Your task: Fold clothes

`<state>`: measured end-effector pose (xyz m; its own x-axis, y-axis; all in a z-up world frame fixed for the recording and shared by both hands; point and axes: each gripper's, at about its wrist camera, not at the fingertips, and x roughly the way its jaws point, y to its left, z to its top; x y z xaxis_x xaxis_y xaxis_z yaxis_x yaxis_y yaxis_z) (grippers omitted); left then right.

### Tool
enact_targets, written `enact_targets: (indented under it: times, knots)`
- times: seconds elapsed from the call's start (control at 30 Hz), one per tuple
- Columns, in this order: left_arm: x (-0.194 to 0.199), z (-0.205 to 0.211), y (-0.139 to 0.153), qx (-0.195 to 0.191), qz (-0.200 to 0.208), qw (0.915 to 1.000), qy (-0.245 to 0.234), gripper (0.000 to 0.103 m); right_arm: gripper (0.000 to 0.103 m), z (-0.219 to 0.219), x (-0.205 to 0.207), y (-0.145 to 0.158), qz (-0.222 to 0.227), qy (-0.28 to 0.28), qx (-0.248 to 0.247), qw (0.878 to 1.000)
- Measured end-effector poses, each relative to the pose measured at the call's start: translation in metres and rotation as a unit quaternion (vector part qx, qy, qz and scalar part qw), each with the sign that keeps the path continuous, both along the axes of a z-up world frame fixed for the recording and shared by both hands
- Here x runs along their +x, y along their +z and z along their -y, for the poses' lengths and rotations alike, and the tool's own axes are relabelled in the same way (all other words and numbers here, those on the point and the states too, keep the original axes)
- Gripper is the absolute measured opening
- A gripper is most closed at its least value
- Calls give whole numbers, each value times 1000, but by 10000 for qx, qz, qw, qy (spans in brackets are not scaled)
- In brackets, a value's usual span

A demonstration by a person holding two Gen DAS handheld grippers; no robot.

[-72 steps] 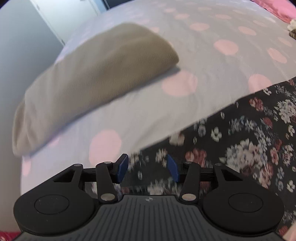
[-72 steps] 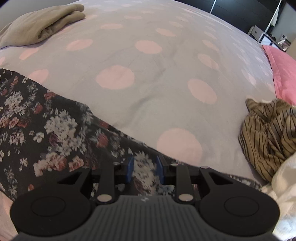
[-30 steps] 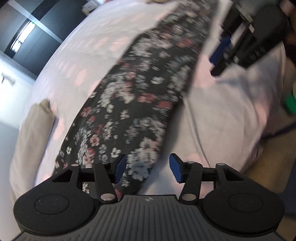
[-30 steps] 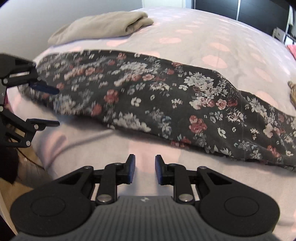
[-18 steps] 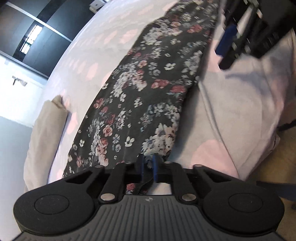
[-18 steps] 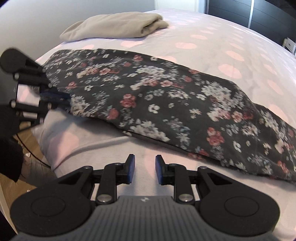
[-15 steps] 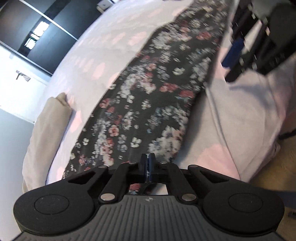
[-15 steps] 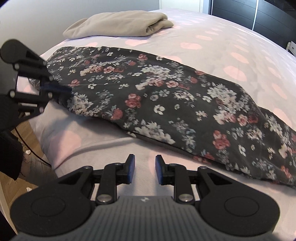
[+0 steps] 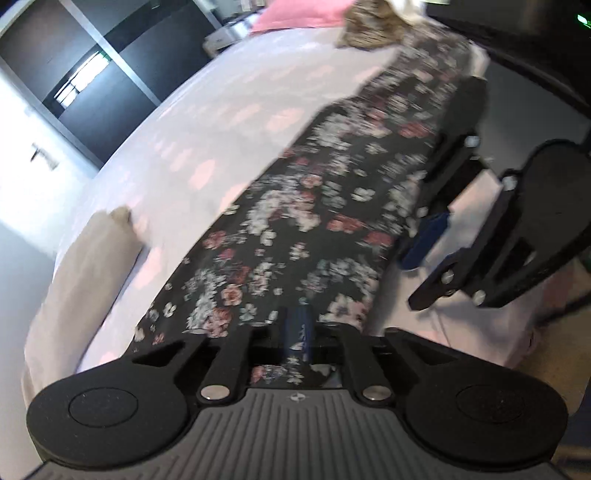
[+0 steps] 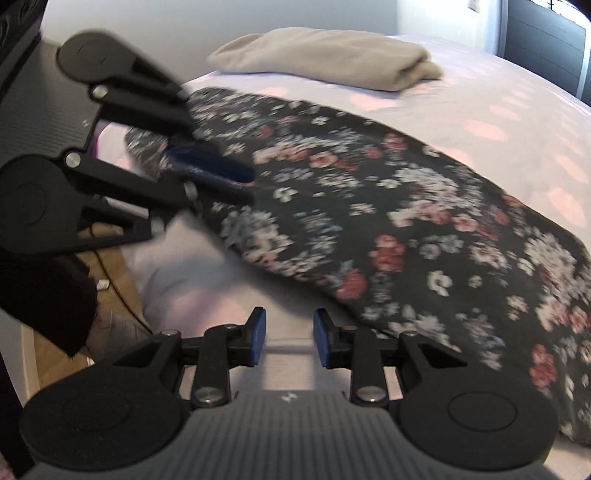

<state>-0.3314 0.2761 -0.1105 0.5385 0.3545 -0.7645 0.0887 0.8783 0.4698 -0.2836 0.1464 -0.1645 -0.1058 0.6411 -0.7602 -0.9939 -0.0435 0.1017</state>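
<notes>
A long dark floral garment (image 9: 314,206) (image 10: 388,221) lies stretched across the dotted bed cover (image 9: 207,122) (image 10: 498,110). My left gripper (image 9: 299,325) (image 10: 214,173) pinches the garment's near end at the bed's corner. Its jaws are opening, with the cloth still pressed between the blue pads. My right gripper (image 10: 289,338) (image 9: 421,240) hovers over bare cover just in front of the garment's near edge, close to the left gripper. Its jaws are opening and nothing is between them.
A folded beige garment (image 9: 92,258) (image 10: 325,62) rests on the bed beyond the floral one. A striped brown garment (image 9: 373,22) and a pink pillow (image 9: 295,14) lie at the far end. Wooden floor (image 10: 110,280) with a cable shows past the bed's corner.
My left gripper shut on the garment's end and lifted it slightly. My right gripper slid along the near edge towards the left one, and its jaws widened a little.
</notes>
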Motion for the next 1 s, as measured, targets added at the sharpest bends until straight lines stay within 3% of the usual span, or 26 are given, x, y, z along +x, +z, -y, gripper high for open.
enact_targets:
  times: [0.03,0.17,0.23,0.37,0.4,0.43,0.57,0.67,0.8,1.0]
  knots:
    - [-1,3,-4,17,-82,9999,-91,29,32,-1,-3,-2,55,84,48,9999]
    - [-4,10,-17,215,-342,9987,-320,32,30,-7,-11,-2,282,218,351,9987]
    - [-6,11,-23,339,-370,9981,-344,43,29,-11,-8,3,375,113,588,9975]
    - [-8,12,-34,688,-246,9972,-177,42,29,-19,12,19,18,-355,924,9951]
    - [-7,9,-34,714,-191,9972,-69,36,29,-21,16,22,-78,-444,940,9945]
    - [-5,5,-32,676,-123,9976,73,23,29,-23,19,23,-110,-483,932,9944]
    - [-4,-25,-9,-151,271,9970,713,6,30,-28,20,22,-152,-304,747,9966]
    - [-5,-42,1,-556,439,9924,1004,5,30,-31,15,18,-169,30,602,9980]
    - [0,-45,-1,-580,413,9923,1013,5,30,-37,5,11,-81,227,503,9984]
    - [-3,-71,11,-1155,529,9855,1125,5,30,-65,2,6,-524,249,393,9975]
